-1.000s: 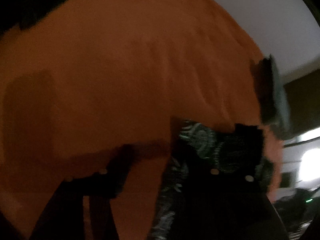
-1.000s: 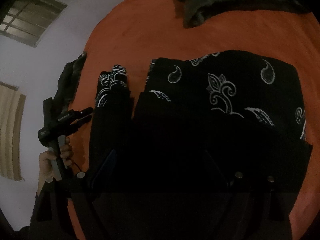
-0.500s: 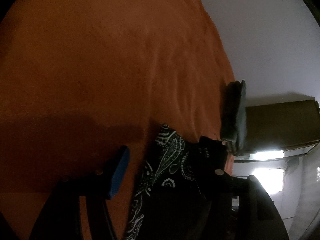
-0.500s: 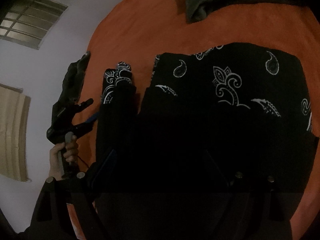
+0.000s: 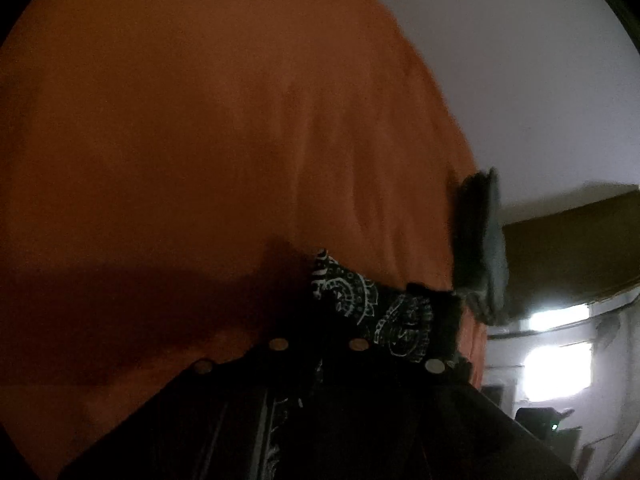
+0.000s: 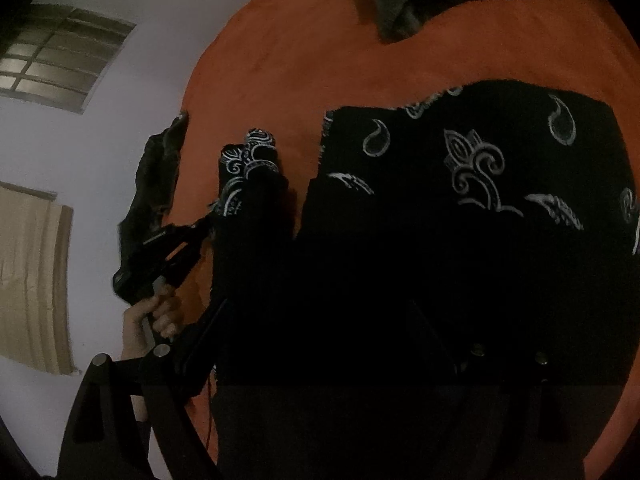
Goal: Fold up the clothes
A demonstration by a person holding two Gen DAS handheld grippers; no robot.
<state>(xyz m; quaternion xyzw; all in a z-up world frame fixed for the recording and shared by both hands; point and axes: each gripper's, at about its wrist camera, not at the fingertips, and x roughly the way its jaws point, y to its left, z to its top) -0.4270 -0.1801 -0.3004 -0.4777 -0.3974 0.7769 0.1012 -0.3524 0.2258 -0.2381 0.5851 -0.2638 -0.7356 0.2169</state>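
Note:
A black paisley shirt (image 6: 480, 160) lies flat on an orange bedspread (image 6: 280, 60). Its sleeve (image 6: 248, 168) stretches out to the left of the body. In the right wrist view my left gripper (image 6: 200, 228) reaches the sleeve from the left, with a hand (image 6: 156, 312) on its grip. In the left wrist view that left gripper (image 5: 318, 300) has its jaws closing on the patterned sleeve (image 5: 360, 300), and cloth shows between them. My right gripper (image 6: 320, 308) stands wide open over the shirt's dark near part. Its fingertips are lost in shadow.
A folded grey cloth (image 5: 480, 240) sits at the bedspread's edge, seen again as a dark grey cloth (image 6: 156, 168) beside the left gripper. Another dark garment (image 6: 420, 0) lies at the far side. Pale wall, a window (image 6: 60, 56), brown furniture (image 5: 568, 240) surround the bed.
The left gripper's jaws, wide apart with a blue pad showing before, have come together on the sleeve. Its view has swung slightly. The right gripper has stayed put.

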